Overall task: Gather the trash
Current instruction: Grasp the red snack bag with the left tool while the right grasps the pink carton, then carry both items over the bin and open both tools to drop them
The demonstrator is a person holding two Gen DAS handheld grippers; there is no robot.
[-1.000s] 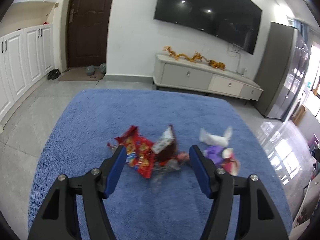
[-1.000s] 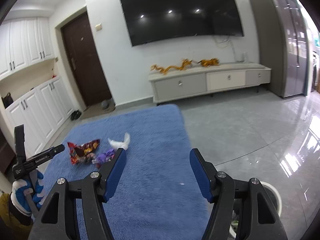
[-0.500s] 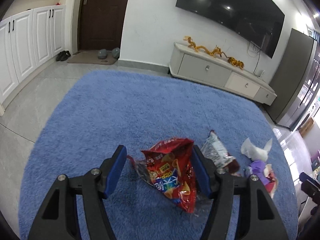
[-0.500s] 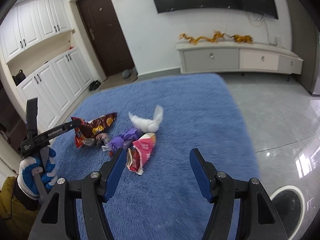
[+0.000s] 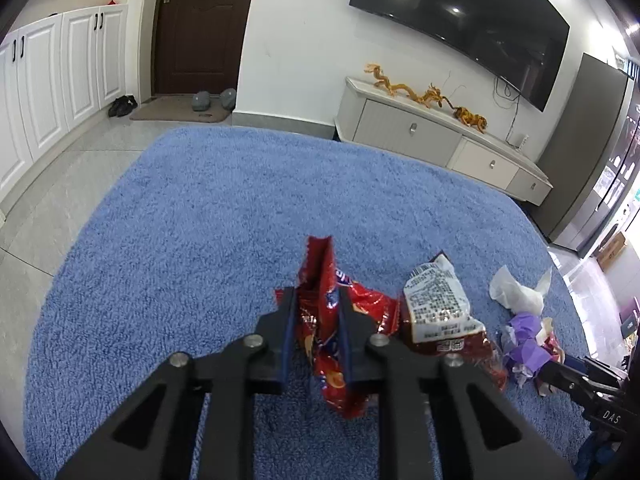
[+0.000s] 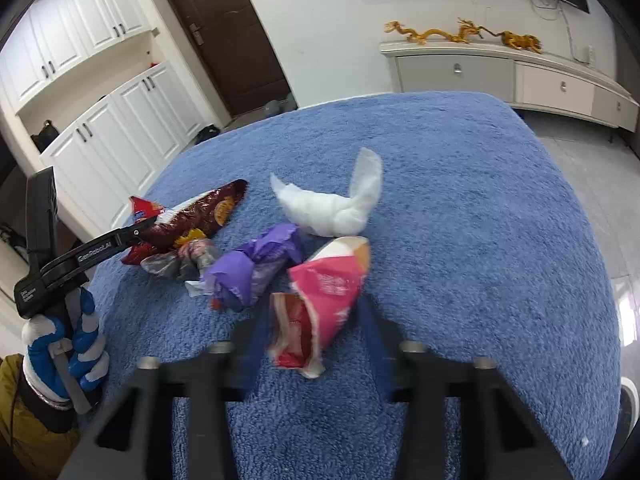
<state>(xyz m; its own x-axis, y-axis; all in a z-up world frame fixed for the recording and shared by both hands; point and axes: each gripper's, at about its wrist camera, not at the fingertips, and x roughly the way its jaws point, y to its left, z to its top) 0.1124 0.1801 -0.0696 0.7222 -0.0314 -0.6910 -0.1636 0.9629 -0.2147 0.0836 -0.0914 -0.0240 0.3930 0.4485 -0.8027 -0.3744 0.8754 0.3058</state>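
On the blue rug [image 5: 192, 240], the left gripper [image 5: 317, 304] is closing and its pads already pinch the red snack bag [image 5: 324, 344]. The right gripper [image 6: 308, 320], blurred, is closing around the pink wrapper [image 6: 324, 292], not yet touching it; purple wrapper [image 6: 252, 268] and white tissue [image 6: 332, 208] lie just beyond.

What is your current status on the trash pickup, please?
Left gripper closing, pinching red snack bag. Right gripper closing around pink wrapper, pads not yet pressing. Nothing in the way.
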